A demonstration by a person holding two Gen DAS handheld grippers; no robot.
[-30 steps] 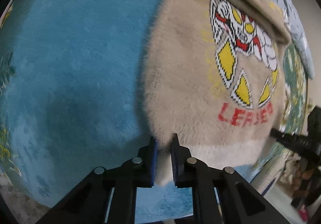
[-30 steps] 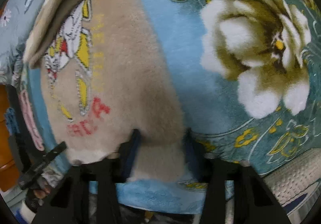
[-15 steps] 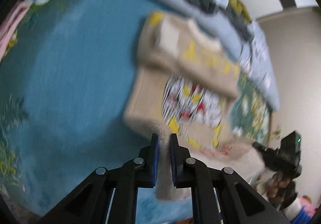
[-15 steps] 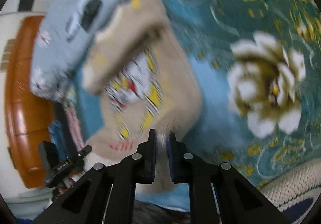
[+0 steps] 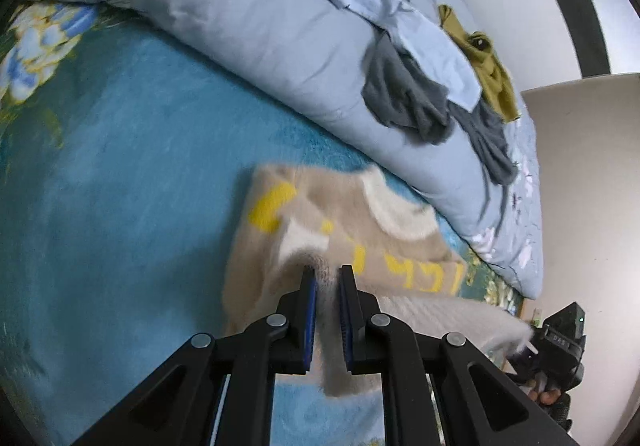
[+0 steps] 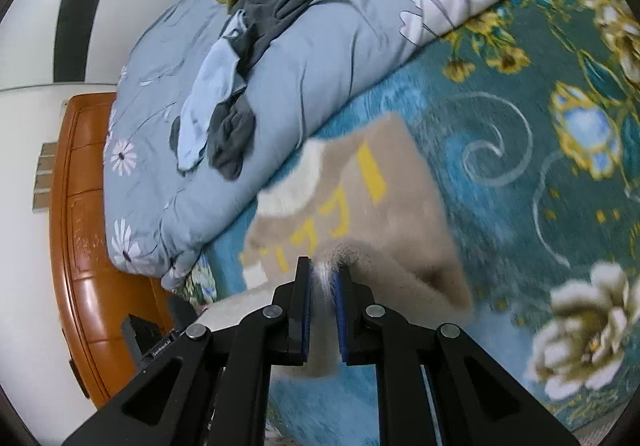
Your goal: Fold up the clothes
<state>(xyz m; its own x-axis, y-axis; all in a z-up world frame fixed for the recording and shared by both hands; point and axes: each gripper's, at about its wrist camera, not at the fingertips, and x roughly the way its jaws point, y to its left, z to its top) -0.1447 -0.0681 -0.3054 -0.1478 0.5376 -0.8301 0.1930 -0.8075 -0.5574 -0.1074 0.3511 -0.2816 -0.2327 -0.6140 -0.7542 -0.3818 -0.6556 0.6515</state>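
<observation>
On the teal floral blanket [image 5: 120, 150], the beige sweater's [image 5: 340, 230] hem, flat a second ago, has been lifted and carried toward its collar at 12 o'clock, each corner clamped in the left claw [image 5: 327, 286] and right claw [image 6: 323, 278], a fold judged underway.

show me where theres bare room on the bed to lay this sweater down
Bare blue blanket lies open left of the beige sweater, as far as its flower print. In the right wrist view, more blanket is free right of the sweater. The grey duvet behind it is crowded with loose clothes.
</observation>
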